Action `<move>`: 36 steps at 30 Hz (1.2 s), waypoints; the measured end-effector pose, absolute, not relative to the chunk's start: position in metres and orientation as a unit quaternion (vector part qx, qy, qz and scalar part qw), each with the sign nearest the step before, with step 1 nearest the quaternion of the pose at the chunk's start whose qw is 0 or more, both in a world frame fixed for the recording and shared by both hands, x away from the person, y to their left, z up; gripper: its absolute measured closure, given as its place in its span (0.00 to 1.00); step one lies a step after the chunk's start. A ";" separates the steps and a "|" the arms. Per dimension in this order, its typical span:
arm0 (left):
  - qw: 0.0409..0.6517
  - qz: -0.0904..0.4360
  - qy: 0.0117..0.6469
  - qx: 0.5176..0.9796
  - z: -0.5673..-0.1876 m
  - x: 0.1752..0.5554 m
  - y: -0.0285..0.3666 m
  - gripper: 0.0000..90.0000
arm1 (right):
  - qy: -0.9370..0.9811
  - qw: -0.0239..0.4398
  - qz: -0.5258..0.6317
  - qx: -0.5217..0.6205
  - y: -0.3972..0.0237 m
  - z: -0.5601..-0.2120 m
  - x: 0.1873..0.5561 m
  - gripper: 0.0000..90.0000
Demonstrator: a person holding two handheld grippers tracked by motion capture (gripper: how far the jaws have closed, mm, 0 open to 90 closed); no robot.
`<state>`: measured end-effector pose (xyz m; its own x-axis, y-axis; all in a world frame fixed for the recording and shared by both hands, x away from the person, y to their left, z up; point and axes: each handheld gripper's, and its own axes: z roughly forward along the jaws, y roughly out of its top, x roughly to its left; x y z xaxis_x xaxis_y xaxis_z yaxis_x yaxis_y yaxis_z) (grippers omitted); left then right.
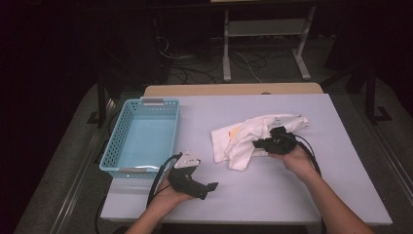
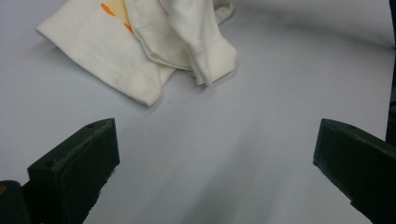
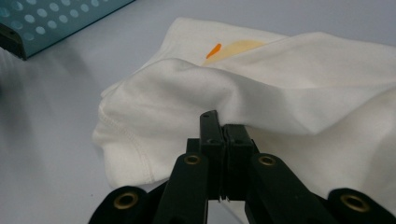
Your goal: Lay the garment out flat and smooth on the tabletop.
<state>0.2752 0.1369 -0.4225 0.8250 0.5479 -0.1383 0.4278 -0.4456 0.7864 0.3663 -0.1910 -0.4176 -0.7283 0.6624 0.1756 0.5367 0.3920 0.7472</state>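
White garment (image 1: 243, 139), fold clenched in right hand-held gripper (image 1: 257, 143); left hand-held gripper (image 1: 210, 188) released.

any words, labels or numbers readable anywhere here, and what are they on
None: no readable text in any view.
White garment: an orange and yellow print, a shape and not letters.
Blue basket: a grey strip on its near rim, too small to read.
Left gripper and right gripper: no lettering shows.

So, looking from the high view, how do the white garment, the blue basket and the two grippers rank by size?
1. Blue basket.
2. White garment.
3. Left gripper and right gripper: they look alike, too close to rank.
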 end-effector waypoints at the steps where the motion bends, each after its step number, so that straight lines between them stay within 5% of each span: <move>1: 0.441 0.067 0.288 0.847 -0.423 0.275 0.137 0.00 | 0.829 0.075 0.417 0.364 -0.193 -0.417 0.366 0.96; 36: 0.442 0.069 0.290 0.846 -0.422 0.275 0.137 0.00 | 0.814 0.095 0.404 0.407 -0.249 -0.416 0.339 0.96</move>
<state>0.2753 0.1374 -0.4224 0.8221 0.5522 -0.1389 0.4298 -0.4418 0.7874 0.3388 -0.2492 -0.4164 -0.6512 0.7386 0.1743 0.5853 0.3426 0.7349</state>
